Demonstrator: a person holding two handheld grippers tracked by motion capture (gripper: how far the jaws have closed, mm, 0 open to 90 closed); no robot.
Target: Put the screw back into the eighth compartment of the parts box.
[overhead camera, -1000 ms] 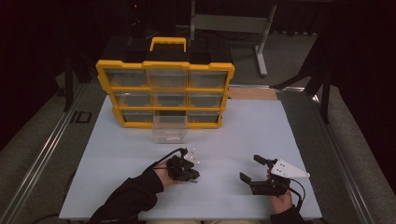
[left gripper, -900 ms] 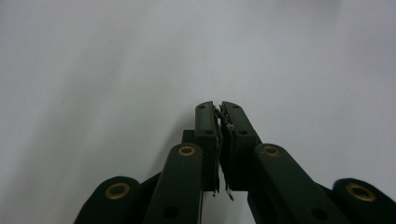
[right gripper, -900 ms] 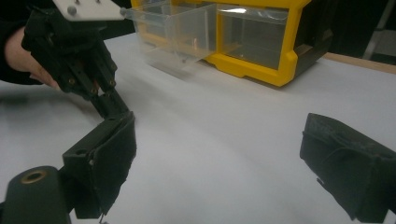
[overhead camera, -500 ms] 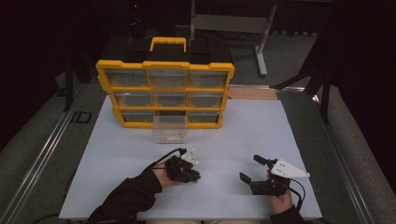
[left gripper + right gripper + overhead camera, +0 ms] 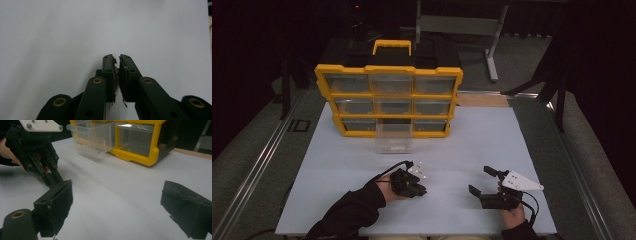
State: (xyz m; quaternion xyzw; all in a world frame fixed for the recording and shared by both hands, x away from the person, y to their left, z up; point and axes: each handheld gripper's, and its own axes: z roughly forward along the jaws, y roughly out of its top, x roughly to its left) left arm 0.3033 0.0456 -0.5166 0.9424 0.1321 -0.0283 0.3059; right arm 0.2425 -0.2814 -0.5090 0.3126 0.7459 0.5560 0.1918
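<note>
Drawer (image 5: 393,144) stands pulled out of the yellow cabinet (image 5: 389,102), likely for access. I hold left gripper (image 5: 416,188) pinched closed, empty; right gripper (image 5: 486,183) spread wide, both low near me.

A big yellow plastic box with small clear drawers (image 5: 389,102) is standing upright at the far side of the white table. Its bottom middle clear drawer (image 5: 393,141) is sticking out, open toward the person.

Yellow drawer organizer (image 5: 389,100) on white table (image 5: 472,150), one clear drawer (image 5: 393,142) out
</note>
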